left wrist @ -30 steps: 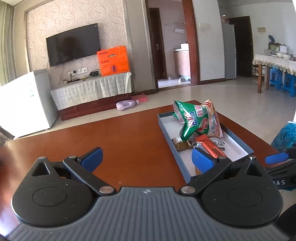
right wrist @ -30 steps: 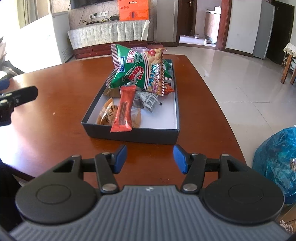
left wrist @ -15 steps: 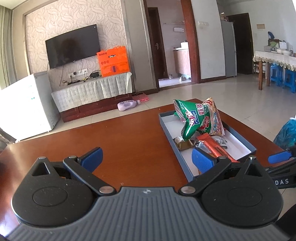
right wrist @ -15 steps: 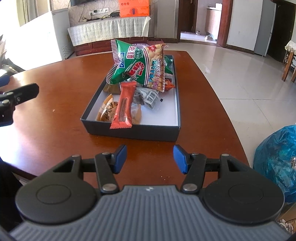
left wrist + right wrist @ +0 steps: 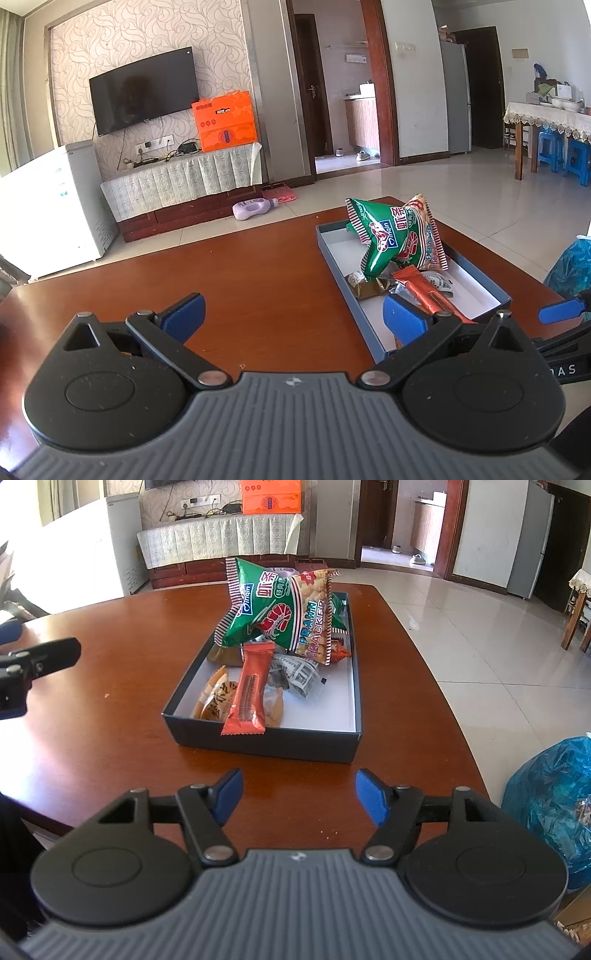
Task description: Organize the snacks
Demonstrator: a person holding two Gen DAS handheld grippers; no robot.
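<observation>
A dark shallow box (image 5: 266, 744) (image 5: 343, 269) sits on the brown table and holds several snacks. A green and beige prawn cracker bag (image 5: 280, 613) (image 5: 395, 236) stands tilted at its far half. An orange-red bar (image 5: 249, 690) (image 5: 432, 295) lies over tan wrapped pastries (image 5: 218, 701), beside a grey wrapper (image 5: 299, 674). My right gripper (image 5: 299, 794) hovers just short of the box's near wall, its jaws opening with nothing between them. My left gripper (image 5: 295, 314) stands open and empty over bare table, to the left of the box.
The wooden table (image 5: 110, 664) ends in a curved edge on the right. A blue plastic bag (image 5: 554, 805) sits beyond that edge on the tiled floor. A TV stand, a white appliance (image 5: 48, 206) and a doorway lie far behind.
My right gripper's jaws have spread wider apart. The left gripper and the snacks in the box stay where they were.
</observation>
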